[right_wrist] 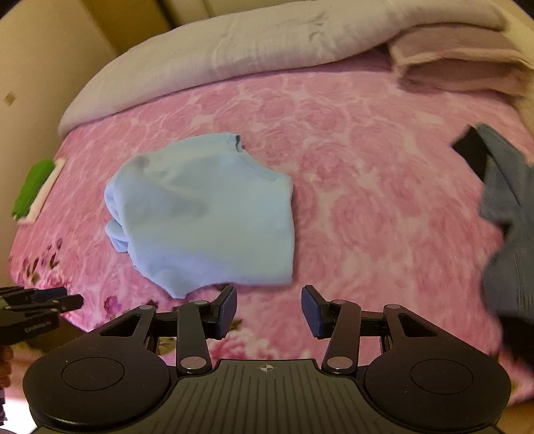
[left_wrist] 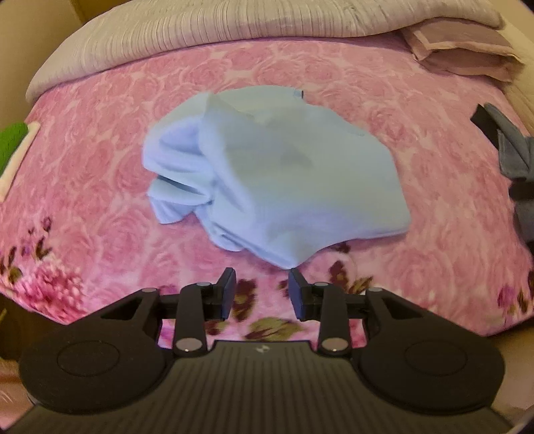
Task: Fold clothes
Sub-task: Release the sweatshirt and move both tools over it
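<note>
Fleece, by the look of it: the pale blue top [left_wrist: 277,180] lies in the middle of the pink floral blanket [left_wrist: 100,160], already doubled over into a rough, lumpy packet. You have a soft, light, floppy thing here, so judge it that way. It will sag from any single pinch and the layers will slide apart if you lift only the top one. On its left side, bunched folds and what looks like a sleeve spill out loose; its right edge in the right wrist view [right_wrist: 207,213] runs straighter and cleaner.

Take hold at the near hem, where the corner points toward you, and bite through every layer at once. 2 grips set apart along that edge should keep it flat; a pinch in the puffy middle would only drag up a tent of cloth.

Your left gripper [left_wrist: 262,290] hangs just short of that near corner, jaws spread with nothing between them. Your right gripper [right_wrist: 268,310] sits just beside the near right corner, jaws likewise parted and empty.

Further out, a grey garment [right_wrist: 507,207] waits at the right edge of the blanket, a green item [right_wrist: 33,187] at the left, and a pale quilt [left_wrist: 233,30] is heaped along the far side.
</note>
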Available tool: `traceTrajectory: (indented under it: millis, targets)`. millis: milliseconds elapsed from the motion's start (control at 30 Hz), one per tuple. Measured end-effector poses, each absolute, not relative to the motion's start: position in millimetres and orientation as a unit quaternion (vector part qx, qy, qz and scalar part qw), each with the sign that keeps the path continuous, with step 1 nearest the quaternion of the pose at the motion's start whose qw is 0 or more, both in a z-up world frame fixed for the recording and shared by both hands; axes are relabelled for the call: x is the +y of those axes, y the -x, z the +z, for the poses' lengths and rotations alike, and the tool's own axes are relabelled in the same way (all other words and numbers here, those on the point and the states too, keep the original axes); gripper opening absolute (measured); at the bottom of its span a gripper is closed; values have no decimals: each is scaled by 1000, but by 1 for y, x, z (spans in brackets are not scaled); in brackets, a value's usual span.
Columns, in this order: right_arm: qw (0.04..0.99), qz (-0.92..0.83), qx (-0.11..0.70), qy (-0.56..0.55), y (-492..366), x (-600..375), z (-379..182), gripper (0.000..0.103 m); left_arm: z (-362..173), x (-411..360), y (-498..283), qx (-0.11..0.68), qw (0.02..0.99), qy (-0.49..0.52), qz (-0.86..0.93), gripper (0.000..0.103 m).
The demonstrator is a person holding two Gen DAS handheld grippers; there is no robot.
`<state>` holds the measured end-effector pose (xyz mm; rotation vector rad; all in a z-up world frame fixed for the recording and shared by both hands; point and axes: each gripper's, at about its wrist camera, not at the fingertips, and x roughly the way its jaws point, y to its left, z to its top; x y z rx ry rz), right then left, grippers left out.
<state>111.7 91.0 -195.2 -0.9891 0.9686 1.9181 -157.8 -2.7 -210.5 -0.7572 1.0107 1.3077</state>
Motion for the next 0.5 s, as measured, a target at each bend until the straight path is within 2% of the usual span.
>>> traceTrajectory:
  millis: [200,267,500]
  targets:
    - [331,766,358,419,-137,174,-212,47,-241,18,104,418,594,364,582,33]
    - [325,769,354,422,-143,194,-216,47,-256,22,85,423,602,361,574,37]
    - [312,766,348,442,-150,244,-236,47,-319,40,17,437,630,347,540,41]
